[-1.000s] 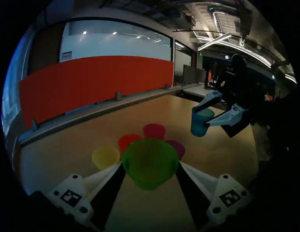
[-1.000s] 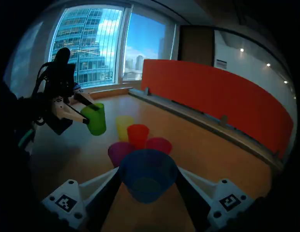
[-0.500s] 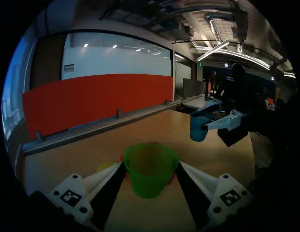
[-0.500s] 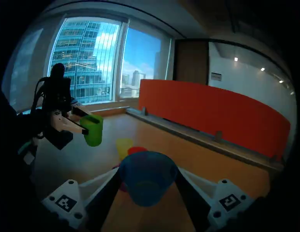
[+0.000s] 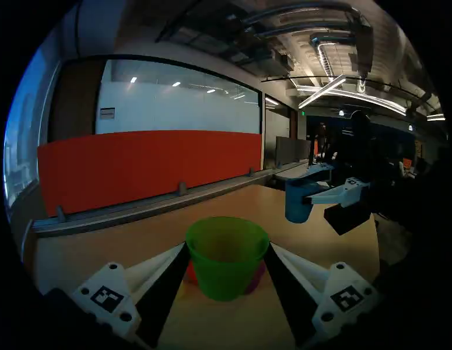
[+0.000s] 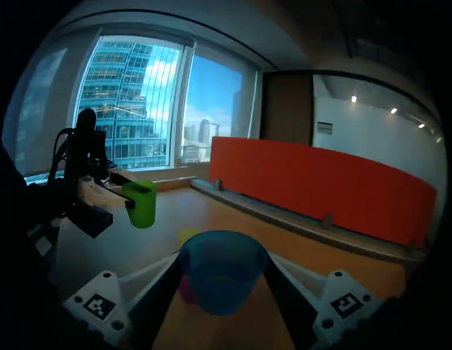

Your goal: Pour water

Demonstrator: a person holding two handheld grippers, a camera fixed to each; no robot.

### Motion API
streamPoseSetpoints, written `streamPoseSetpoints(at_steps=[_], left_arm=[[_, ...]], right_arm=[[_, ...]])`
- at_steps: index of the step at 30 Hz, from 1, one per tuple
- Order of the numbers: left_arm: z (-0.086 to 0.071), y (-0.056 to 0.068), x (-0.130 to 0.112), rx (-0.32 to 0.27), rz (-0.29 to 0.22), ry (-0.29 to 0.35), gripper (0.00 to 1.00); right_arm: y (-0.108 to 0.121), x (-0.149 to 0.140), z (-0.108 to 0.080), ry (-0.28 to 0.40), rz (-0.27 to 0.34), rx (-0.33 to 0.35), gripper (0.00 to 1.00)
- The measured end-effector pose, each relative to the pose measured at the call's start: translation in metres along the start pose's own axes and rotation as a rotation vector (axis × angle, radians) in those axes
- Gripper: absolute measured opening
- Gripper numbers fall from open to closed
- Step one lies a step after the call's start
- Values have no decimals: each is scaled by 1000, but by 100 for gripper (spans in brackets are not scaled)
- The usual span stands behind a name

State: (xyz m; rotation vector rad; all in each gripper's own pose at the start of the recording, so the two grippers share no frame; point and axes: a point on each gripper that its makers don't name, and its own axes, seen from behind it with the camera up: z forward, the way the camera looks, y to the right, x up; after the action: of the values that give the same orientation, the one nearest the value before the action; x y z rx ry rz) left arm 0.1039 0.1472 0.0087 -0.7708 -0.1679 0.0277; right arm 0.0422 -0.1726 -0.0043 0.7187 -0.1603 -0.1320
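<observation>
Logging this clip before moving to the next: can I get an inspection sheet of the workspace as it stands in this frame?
Surface: light wooden tabletop, no spill visible.
Job's things: green plastic cup and blue plastic cup, both upright and held above the table; cannot tell whether either holds water.
Clutter: yellow plastic cup and magenta plastic cup on the table, partly hidden behind the blue cup.
Grippers: left gripper shut on the green cup; right gripper shut on the blue cup; the two are apart.
Cables: dark loop, likely a cable, at the left gripper's mount.
Surroundings: orange partition panel, tall windows facing towers, ceiling strip lights.
</observation>
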Motion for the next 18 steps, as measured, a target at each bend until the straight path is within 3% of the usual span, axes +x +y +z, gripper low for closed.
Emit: streamPoseSetpoints(at_steps=[18], left_arm=[[-1, 7, 16, -15, -13, 65, 88]], right_arm=[[-2, 22, 6, 65, 6, -2, 93]])
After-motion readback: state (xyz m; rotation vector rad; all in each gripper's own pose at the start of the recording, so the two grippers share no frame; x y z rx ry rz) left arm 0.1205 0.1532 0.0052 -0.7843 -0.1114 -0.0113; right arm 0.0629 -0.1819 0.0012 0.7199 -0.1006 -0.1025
